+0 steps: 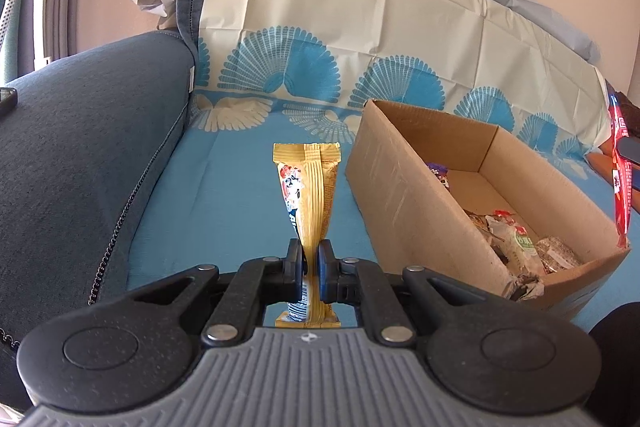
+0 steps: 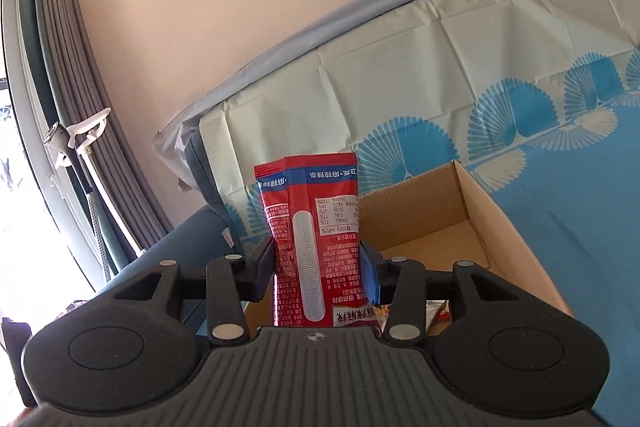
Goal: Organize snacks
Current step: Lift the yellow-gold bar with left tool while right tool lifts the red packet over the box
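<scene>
Left tool (image 1: 309,267) clamped on yellow snack bar wrapper (image 1: 307,187), upright over blue sofa cover (image 1: 224,195), just left of cardboard box (image 1: 404,211). Right tool (image 2: 318,267) gripping red snack packet (image 2: 316,227) above box (image 2: 496,227) holding other wrapped snacks (image 1: 516,243).

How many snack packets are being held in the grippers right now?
2: a yellow packet in the left gripper, beside the cardboard box; a red packet in the right gripper, above it.

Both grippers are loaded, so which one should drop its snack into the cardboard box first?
Right, probably. The right gripper holds its red packet over the cardboard box; the left gripper, with the yellow bar, sits beside it.
</scene>
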`<state>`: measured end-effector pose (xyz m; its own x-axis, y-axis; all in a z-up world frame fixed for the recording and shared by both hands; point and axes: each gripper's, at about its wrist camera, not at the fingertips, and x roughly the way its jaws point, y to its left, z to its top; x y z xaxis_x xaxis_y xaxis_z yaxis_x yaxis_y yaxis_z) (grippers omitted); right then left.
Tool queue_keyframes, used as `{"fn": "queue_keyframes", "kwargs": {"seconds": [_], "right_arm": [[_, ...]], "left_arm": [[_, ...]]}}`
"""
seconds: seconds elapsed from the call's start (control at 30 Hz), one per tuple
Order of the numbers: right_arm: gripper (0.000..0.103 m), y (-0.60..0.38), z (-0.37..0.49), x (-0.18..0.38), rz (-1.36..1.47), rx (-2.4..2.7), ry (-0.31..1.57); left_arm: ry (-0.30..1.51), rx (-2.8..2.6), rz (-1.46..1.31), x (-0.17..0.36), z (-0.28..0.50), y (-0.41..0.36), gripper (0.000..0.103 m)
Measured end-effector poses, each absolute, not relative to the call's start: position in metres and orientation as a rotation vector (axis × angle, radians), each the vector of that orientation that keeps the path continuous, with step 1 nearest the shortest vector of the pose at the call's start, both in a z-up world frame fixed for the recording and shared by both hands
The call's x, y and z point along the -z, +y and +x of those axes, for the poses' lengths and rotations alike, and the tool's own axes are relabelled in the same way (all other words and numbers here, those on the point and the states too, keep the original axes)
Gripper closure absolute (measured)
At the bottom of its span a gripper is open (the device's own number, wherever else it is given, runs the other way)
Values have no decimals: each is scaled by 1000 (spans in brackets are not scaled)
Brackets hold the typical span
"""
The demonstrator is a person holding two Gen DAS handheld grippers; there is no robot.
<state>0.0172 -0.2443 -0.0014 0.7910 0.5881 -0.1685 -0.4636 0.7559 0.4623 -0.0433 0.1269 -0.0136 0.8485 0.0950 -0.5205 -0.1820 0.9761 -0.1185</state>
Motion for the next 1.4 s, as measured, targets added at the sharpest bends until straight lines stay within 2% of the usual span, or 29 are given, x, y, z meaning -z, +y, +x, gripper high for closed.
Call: {"fn": "queue_keyframes", "kwargs": {"seconds": [0.87,1.13,1.4], "right_arm": [[57,-240,19,2,400,-584,323],[57,-242,19,5,415,-503,320],[57,-239,28,10,409,-408,342]], "left_arm": [[545,-97,-150,2,-50,106,95],[488,-78,-182,-37,-35,96,95],[382,24,-149,-97,15,58,95]]}}
